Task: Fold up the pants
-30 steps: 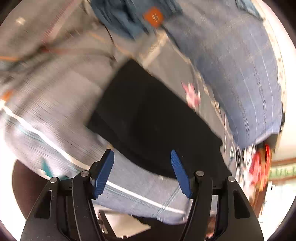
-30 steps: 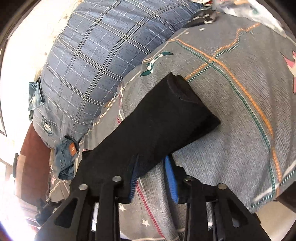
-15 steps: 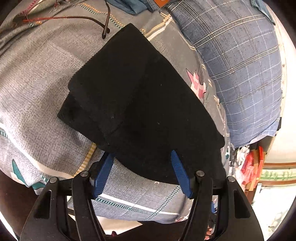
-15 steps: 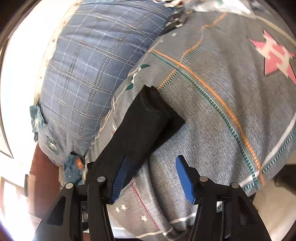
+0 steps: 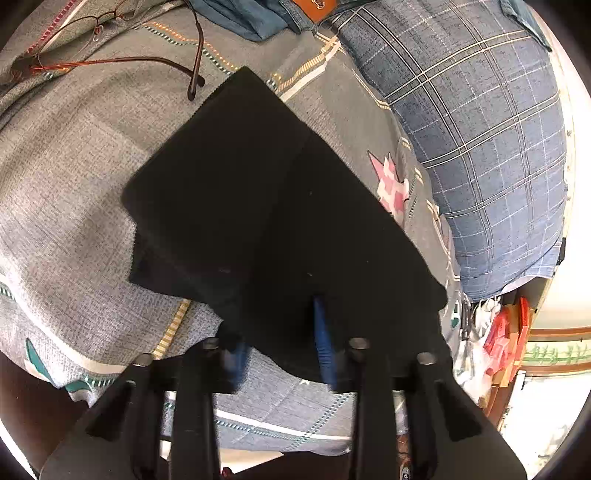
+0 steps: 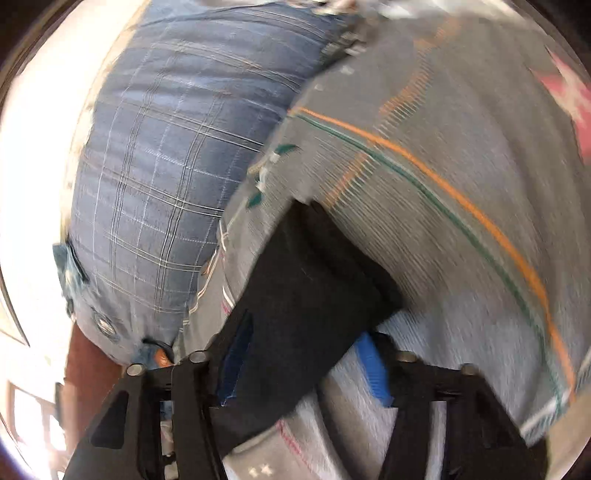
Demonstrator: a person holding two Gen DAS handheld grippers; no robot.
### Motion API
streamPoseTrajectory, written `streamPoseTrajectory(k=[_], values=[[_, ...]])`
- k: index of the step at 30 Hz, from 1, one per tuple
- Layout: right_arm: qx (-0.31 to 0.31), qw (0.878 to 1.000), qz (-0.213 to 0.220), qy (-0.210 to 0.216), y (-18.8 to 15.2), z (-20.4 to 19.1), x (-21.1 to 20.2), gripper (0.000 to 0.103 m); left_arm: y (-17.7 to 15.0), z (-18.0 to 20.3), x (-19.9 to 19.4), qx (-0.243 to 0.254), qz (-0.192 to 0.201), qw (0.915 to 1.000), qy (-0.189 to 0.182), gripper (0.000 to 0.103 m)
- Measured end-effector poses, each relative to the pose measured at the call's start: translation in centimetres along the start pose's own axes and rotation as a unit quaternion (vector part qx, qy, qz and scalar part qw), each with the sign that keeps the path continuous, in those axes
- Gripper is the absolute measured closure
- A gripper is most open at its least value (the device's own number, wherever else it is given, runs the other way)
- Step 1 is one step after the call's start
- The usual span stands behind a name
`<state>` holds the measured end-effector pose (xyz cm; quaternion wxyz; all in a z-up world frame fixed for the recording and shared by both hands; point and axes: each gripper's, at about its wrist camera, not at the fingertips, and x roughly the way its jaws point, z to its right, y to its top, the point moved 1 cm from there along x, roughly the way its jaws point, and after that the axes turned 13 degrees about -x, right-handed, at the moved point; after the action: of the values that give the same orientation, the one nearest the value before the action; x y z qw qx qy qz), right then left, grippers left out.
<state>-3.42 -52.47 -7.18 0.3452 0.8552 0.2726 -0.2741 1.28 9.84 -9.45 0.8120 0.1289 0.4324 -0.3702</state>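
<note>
The black pants [image 5: 266, 206] lie folded in layers on a grey patterned bedsheet [image 5: 74, 166]. My left gripper [image 5: 280, 343] straddles the near edge of the pants, the blue fingers partly under the cloth and closing in on it. In the right wrist view the pants [image 6: 310, 295] run as a dark strip from the jaws up across the sheet [image 6: 461, 184]. My right gripper [image 6: 306, 365] is open, with the strip's near end lying between its blue fingers [image 6: 375, 369]. This view is blurred by motion.
A blue plaid pillow [image 5: 480, 129] lies to the right of the pants and shows in the right wrist view [image 6: 166, 166]. Thin-framed glasses [image 5: 110, 59] lie on the sheet at top left. Blue denim with an orange tag [image 5: 314, 5] lies at the top.
My left gripper moved onto the near edge of the pants and its fingers narrowed on the cloth. My right gripper opened half a second ago and has since slid forward around the strip.
</note>
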Motion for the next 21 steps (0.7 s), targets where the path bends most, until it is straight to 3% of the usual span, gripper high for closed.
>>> streamPoseTrajectory(k=[1, 3, 6, 9, 10, 11, 14, 18, 21], values=[[-0.013, 1.000, 0.002, 0.000, 0.4, -0.4, -0.3, 0.095, 0.0, -0.2, -0.4, -0.004, -0.001, 1.0000, -0.006, 0.082], [-0.047, 0.998, 0.034, 0.021, 1.6, -1.7, -2.1, 0.095, -0.1, -0.4, -0.6, 0.002, -0.006, 1.0000, -0.005, 0.083], [-0.114, 0.992, 0.045, -0.022, 1.9, -2.5, -3.0, 0.095, -0.3, -1.3, 1.0, 0.007, -0.017, 0.9998, 0.007, 0.083], [-0.095, 0.992, -0.017, -0.079, 0.6, 0.9, 0.2, 0.094, -0.3, -1.7, 1.2, 0.007, -0.019, 0.9998, -0.007, 0.084], [-0.086, 0.994, -0.016, -0.072, 0.3, 1.5, 0.5, 0.095, -0.3, -1.7, 1.0, 0.014, -0.024, 0.9996, -0.005, 0.083], [-0.075, 0.995, 0.004, -0.058, 0.0, 1.9, 0.0, 0.089, -0.4, -1.8, 0.8, 0.017, -0.028, 0.9994, -0.005, 0.083], [-0.060, 0.996, 0.009, -0.068, 0.1, 2.2, -1.2, 0.078, -0.8, -2.4, -0.7, 0.046, -0.034, 0.9984, -0.004, 0.083], [-0.055, 0.994, 0.034, -0.085, 0.3, 3.0, -4.3, 0.078, -1.0, -3.6, -4.6, 0.066, -0.023, 0.9969, -0.038, 0.082], [-0.056, 0.992, 0.056, -0.097, 1.2, 3.4, -6.8, 0.075, -0.3, -3.0, -7.1, 0.071, 0.012, 0.9955, -0.061, 0.058]])
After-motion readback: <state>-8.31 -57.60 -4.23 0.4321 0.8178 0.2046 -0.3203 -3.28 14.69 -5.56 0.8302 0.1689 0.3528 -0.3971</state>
